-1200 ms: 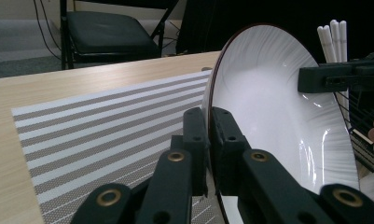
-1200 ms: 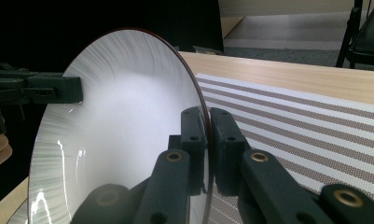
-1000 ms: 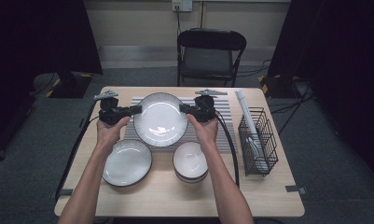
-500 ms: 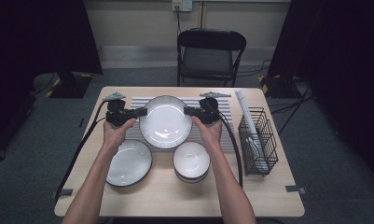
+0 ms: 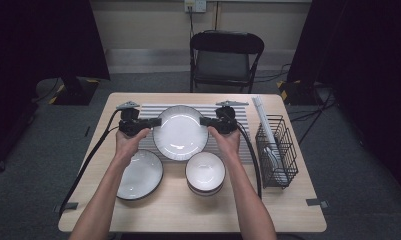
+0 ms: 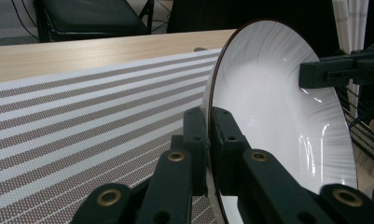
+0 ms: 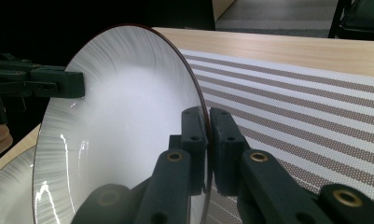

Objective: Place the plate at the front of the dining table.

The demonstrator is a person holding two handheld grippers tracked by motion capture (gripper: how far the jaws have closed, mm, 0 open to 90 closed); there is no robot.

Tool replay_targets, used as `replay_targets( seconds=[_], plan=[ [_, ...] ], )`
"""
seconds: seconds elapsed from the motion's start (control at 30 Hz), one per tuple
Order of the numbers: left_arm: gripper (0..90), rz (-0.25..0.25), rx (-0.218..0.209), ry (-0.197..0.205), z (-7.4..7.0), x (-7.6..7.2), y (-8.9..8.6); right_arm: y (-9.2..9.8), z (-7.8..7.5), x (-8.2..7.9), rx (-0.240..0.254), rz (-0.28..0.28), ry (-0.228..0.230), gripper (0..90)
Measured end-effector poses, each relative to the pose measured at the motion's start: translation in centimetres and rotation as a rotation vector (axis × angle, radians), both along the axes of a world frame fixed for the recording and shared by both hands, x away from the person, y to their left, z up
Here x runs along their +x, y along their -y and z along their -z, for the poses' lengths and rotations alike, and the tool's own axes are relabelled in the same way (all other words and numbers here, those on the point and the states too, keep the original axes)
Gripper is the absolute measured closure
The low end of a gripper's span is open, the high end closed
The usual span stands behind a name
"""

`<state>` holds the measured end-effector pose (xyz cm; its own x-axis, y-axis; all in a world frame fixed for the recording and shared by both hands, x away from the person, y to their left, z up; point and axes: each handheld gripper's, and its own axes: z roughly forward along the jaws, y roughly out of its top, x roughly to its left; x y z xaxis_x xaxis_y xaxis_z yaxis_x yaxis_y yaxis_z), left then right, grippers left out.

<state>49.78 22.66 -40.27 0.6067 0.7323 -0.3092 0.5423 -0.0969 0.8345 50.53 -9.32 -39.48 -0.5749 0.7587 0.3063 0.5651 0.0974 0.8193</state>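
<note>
Fingers point(image 6: 196, 140) of the left gripper point(image 5: 149, 121) and right gripper point(image 5: 204, 121) pinch opposite rims of the white plate point(image 5: 180, 132), tilted above the striped mat point(image 5: 243, 116); lower both sides evenly onto it.

Large plate point(image 5: 180, 132) brought nearer and lower over the striped mat point(image 5: 240, 112), carried by left gripper point(image 5: 148, 123) and right gripper point(image 5: 206, 121), both hands drawn nearer with it

high: above, facing forward-down | claw views: close, share plate point(image 6: 278, 116)
</note>
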Motion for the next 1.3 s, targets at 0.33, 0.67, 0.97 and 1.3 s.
replay_targets(
  seconds=[0.33,0.67,0.97,1.3],
  plan=[
    [85.6,0.004,0.011,-0.029,1.6,0.2,0.4,0.7,1.7,0.3,0.006,-0.012,-0.028,85.8],
    [85.3,-0.008,0.01,-0.064,3.4,0.6,-0.3,0.1,3.0,0.8,0.003,-0.04,-0.054,86.5],
    [85.4,-0.013,0.022,-0.088,4.8,0.9,-0.3,-0.1,4.0,1.2,0.001,-0.054,-0.077,86.4],
    [85.2,-0.005,0.021,-0.116,6.6,1.1,-0.1,0.2,5.0,1.3,-0.004,-0.051,-0.079,86.1]
  ],
)
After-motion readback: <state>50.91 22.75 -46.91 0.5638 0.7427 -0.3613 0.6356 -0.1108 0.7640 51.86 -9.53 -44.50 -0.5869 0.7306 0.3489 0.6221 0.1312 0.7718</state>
